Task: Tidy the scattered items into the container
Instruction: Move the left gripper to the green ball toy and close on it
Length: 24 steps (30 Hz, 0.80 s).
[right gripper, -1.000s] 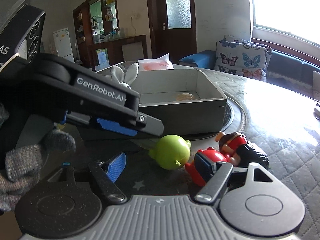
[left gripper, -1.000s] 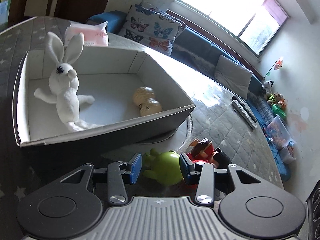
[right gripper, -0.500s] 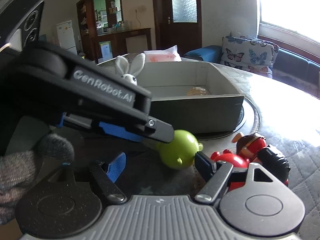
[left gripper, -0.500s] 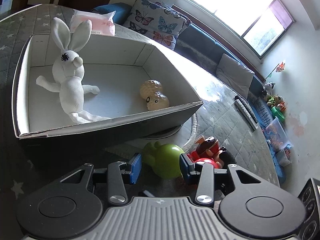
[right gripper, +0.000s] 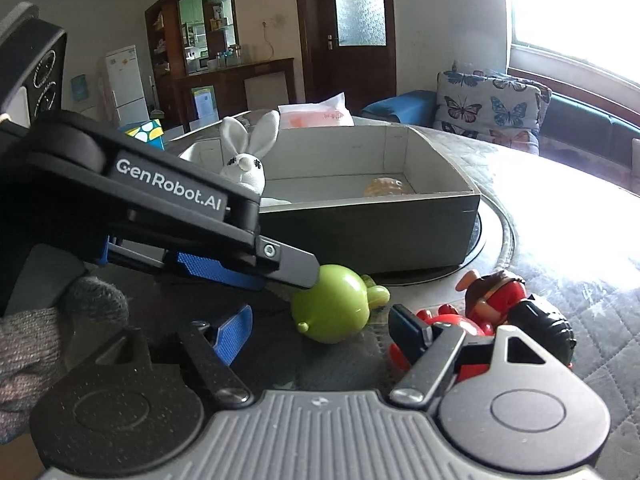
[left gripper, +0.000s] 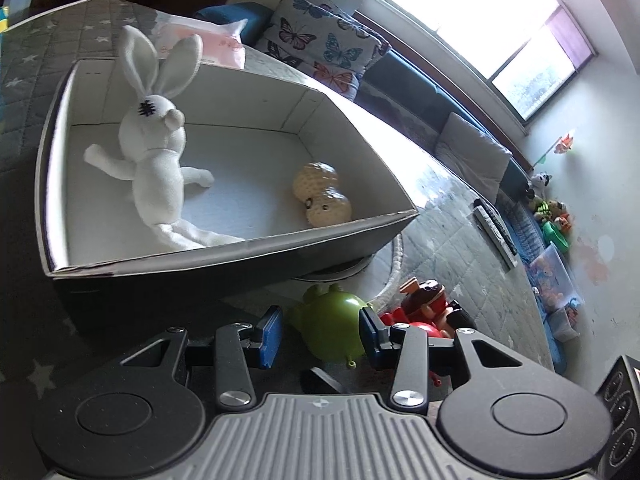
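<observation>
Glossy round green toy point(left gripper: 334, 322), plush rabbit point(left gripper: 158, 152) – cardboard box point(left gripper: 224, 258)

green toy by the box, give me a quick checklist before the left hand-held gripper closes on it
1. Green toy sits between the pads of the left hand-held gripper: ok.
2. Pads already pressing the toy: not ok, a gap shows beside the left pad; contact on the other side cannot be told.
3. Red and black toy clear of the grasp: cannot tell, it lies right behind one finger.
4. Right hand-held gripper out of the way: not ok, it is open and aimed at the same green toy.
5. Box has free floor for a drop: ok, bare space between the white rabbit and the peanut toy.
</observation>
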Motion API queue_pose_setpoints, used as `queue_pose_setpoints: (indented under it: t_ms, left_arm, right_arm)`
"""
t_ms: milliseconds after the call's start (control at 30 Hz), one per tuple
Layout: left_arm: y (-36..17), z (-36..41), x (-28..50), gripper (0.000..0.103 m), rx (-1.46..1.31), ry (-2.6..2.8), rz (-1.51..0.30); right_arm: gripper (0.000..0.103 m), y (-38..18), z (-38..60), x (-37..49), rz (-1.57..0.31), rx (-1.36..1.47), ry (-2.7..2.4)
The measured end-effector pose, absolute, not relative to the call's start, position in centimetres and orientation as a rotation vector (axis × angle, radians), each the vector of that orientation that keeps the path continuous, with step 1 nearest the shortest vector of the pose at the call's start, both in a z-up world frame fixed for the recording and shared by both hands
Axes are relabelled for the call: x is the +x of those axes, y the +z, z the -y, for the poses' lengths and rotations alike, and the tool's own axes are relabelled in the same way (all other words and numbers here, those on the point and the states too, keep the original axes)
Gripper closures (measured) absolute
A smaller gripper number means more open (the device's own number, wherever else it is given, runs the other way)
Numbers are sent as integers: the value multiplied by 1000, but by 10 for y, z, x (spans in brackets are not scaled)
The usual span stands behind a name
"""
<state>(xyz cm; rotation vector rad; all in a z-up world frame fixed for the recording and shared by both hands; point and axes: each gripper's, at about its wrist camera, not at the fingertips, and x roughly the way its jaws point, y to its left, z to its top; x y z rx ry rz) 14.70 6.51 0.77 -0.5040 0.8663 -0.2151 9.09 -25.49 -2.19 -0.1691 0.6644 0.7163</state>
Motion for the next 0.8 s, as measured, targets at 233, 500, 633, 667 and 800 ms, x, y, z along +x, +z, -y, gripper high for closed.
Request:
queue_pose_setpoints:
  t_ms: [233,500,633,667,800]
  left_arm:
    - [2,-60,157,59,-512,-245,-895]
    - [1,-65,161,59,-513,-255,-901]
    - [2,-64,163,59,-504,-261,-912]
    - [2,-63,164,59,-504,-266,-919]
    - [1,-58,170,59,-476,-289,-941]
  right_arm:
    - [33,-28,250,99,-677,-162,717]
    - [45,-30,250,104,-677,-143,700]
    - [49,-29,249,107,-679,-141,699]
    - [49,-29,250,107,-679,-141,701]
    - [49,-29,253,110,-671,-138,722]
